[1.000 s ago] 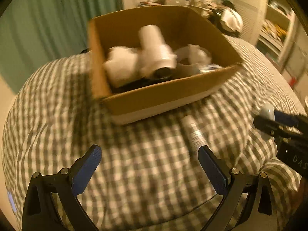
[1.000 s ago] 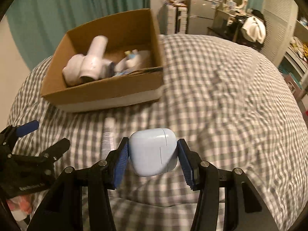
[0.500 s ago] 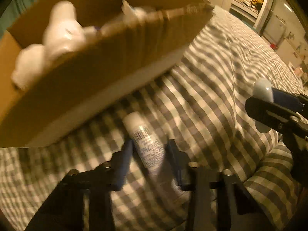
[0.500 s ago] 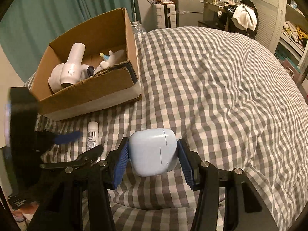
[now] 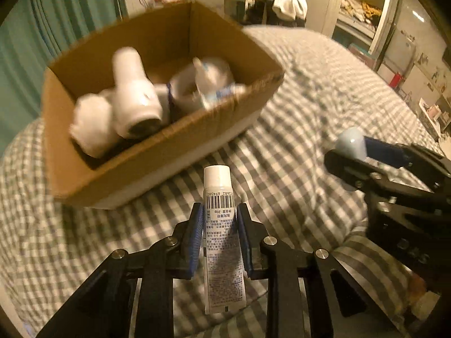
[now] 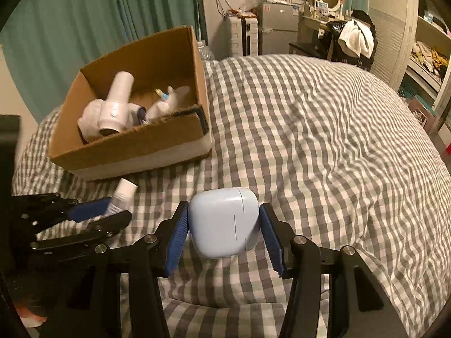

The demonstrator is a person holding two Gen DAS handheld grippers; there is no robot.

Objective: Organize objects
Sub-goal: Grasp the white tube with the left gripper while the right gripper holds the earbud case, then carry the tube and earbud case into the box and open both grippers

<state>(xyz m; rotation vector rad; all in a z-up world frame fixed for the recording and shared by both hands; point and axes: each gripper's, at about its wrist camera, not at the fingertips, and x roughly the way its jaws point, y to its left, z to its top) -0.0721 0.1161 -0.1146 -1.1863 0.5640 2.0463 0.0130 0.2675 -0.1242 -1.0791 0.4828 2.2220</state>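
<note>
Left claw [image 5: 219, 226]: clenched on a white tube [image 5: 222, 236], cap pointing ahead.
Right claw [image 6: 223, 226]: grasping a pale blue case [image 6: 223, 222], just right of the left claw.
Bed [image 6: 310, 140]: checked cover beneath both claws.
Cardboard box [image 5: 135, 166]: ahead-left of both; its near wall stands between claws and contents.
Hair dryer [image 5: 132, 98]: white, inside the box.

A grey-and-white checked bedcover [image 6: 324, 129] carries a brown cardboard box [image 6: 135, 146] with a white band along its base, holding a white hair dryer [image 6: 112, 109], while a white tube [image 5: 222, 233] with black barcode and print, a pale blue case [image 6: 224, 222], blue pads [image 6: 176, 239] on black frames and teal curtains [image 6: 98, 22] complete the palette.
</note>
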